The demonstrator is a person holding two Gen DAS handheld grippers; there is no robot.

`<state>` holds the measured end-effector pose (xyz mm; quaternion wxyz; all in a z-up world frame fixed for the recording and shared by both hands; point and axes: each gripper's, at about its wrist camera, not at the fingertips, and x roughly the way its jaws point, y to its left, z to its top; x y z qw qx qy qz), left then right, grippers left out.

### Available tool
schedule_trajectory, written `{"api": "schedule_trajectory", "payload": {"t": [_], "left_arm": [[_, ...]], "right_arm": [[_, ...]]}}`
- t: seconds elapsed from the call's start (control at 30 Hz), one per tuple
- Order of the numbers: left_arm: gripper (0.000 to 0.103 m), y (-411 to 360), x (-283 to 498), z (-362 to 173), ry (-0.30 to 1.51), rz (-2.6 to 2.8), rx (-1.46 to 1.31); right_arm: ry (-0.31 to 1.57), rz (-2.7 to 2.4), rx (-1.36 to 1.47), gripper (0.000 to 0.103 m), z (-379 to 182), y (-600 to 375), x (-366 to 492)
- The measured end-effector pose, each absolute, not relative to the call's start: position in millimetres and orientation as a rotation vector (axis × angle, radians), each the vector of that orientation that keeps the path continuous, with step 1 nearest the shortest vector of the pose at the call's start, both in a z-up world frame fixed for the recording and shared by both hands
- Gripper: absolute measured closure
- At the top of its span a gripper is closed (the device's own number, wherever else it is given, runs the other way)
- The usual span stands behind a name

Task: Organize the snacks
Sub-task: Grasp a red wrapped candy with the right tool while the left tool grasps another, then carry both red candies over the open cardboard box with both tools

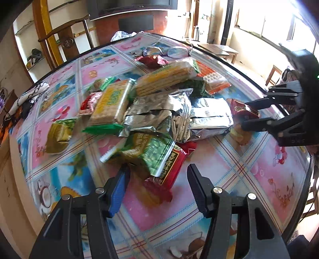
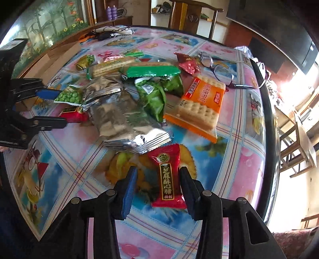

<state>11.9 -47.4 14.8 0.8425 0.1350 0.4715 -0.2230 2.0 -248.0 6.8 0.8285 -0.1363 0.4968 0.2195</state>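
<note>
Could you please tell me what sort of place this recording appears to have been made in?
Most likely a living or dining room in a home. A round table under a flowery plastic cloth holds the snack packets, a carved wooden chair stands behind it, and eyeglasses lie by the pile.

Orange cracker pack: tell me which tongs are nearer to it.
Right. The right tongs straddle a red candy just short of the orange cracker pack; the left tongs sit across the snack pile.
</note>
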Motion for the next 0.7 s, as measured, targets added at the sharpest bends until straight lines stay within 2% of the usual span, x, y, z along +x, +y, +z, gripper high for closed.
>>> {"api": "schedule_trajectory", "payload": {"t": [0.07, 0.1, 0.13, 0.2, 0.23, 0.57, 0.7], "left_arm": [[0.048, -49.5, 13.6, 11.6, 0.99, -0.458, 0.276], [0.059, -48.6, 13.9, 11.4, 0.983, -0.444, 0.267], [0.064, -47.6, 14.0, 11.8, 0.982, -0.437, 0.254], [0.081, -46.1, 12.1, 12.5, 0.978, -0.409, 0.241], [0.084, -45.5, 9.2, 12.5, 0.973, -0.392, 0.237], [0.085, -23.3, -26.1, 15.1, 0.992, -0.384, 0.118], [0.085, -9.9, -31.6, 20.5, 0.989, -0.371, 0.08]], "right_arm": [[1.041, 0.433, -0.257, 0.081, 6.3, -249.6, -1.9], [1.034, 0.422, -0.245, 0.082, 6.3, -249.3, -4.9], [1.026, 0.405, -0.219, 0.082, 6.1, -250.7, -10.4], [1.009, 0.376, -0.177, 0.082, 6.0, -250.2, -19.7], [1.004, 0.377, -0.144, 0.082, 6.0, -250.7, -24.9], [0.908, 0.434, 0.113, 0.083, 16.7, -242.8, -74.2], [0.893, 0.459, 0.133, 0.083, 19.0, -232.3, -79.6]]}}
